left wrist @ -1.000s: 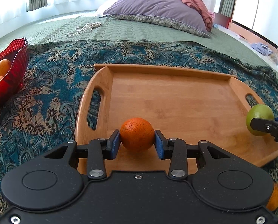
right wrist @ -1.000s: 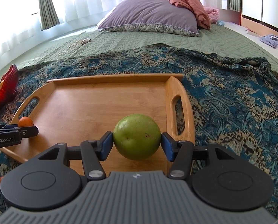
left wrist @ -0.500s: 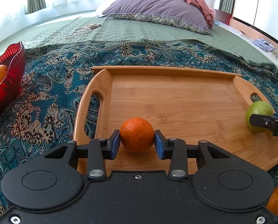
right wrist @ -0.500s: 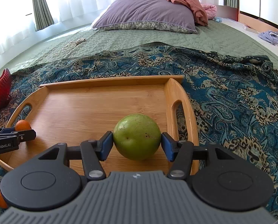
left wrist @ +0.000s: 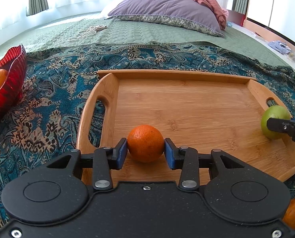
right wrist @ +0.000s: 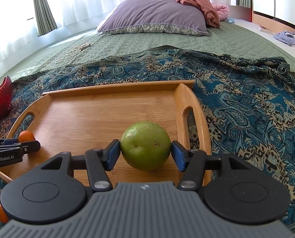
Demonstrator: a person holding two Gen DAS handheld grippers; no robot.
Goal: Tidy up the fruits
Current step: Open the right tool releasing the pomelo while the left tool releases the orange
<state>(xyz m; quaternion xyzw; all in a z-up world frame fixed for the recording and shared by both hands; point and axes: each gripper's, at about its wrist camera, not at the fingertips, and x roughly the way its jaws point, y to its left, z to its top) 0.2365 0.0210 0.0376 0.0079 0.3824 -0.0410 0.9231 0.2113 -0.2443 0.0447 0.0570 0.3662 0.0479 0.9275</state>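
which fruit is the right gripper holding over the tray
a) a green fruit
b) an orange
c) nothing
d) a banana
a: in the right wrist view the right gripper is shut on the green fruit over the wooden tray; the orange sits in the left gripper.

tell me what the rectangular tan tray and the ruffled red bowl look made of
Rectangular tan tray: looks like bamboo or light wood, with jointed strip grain and a satin finish. Ruffled red bowl: probably glass or glossy plastic, ribbed and shiny with seemingly translucent edges; I can't tell which.
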